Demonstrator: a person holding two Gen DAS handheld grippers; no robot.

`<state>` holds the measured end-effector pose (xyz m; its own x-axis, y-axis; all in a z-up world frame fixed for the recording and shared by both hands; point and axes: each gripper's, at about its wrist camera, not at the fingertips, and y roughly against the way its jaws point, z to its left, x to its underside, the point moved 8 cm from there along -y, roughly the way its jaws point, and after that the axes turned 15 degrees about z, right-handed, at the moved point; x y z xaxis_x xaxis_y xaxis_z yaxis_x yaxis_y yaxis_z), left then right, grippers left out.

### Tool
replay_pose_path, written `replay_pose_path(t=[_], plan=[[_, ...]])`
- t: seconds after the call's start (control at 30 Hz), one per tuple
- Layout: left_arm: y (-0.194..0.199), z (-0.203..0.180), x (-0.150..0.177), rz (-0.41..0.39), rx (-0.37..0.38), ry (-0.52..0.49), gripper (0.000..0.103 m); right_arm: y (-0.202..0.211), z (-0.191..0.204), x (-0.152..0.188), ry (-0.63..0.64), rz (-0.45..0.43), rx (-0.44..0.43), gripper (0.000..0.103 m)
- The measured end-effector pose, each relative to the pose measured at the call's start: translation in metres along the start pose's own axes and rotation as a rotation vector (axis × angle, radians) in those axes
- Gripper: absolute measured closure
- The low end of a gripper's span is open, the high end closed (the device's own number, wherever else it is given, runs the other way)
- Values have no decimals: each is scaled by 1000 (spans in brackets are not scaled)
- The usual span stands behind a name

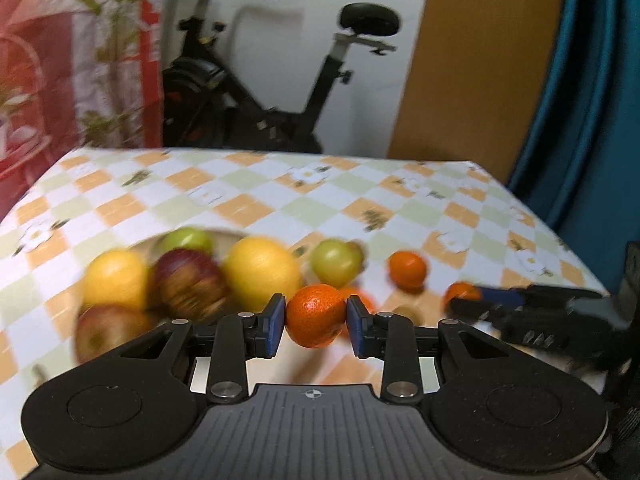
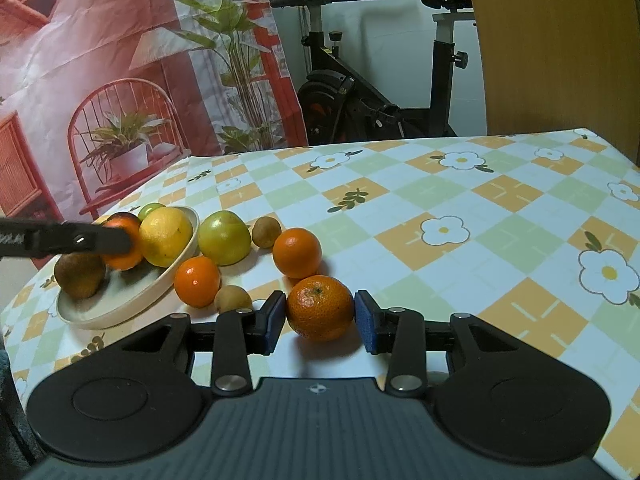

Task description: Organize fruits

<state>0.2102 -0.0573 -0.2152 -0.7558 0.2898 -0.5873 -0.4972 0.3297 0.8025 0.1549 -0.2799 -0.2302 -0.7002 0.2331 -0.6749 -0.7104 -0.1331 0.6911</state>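
My left gripper is shut on a tangerine and holds it above the cream plate; it also shows in the right wrist view over the plate. The plate holds lemons, red apples and a green apple. My right gripper sits around another tangerine on the table; its pads touch or nearly touch it. It also shows at the right of the left wrist view.
On the checked tablecloth beside the plate lie a green apple, two more tangerines and small brown fruits. A brown fruit sits on the plate. An exercise bike stands behind the table.
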Motion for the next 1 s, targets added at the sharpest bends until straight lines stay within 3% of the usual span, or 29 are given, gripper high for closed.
replay_pose_path(t=[0.13, 0.4, 0.67, 1.0], plan=[[0, 20, 9, 31, -12, 61, 68, -1, 2, 0, 11, 8, 21, 62], [-5, 32, 15, 52, -25, 83, 68, 8, 30, -1, 78, 26, 4, 62], [-10, 36, 27, 76, -20, 98, 68, -12, 92, -23, 292, 49, -25, 62], [-7, 49, 33, 77, -26, 145, 68, -49, 141, -38, 444, 89, -61, 62]])
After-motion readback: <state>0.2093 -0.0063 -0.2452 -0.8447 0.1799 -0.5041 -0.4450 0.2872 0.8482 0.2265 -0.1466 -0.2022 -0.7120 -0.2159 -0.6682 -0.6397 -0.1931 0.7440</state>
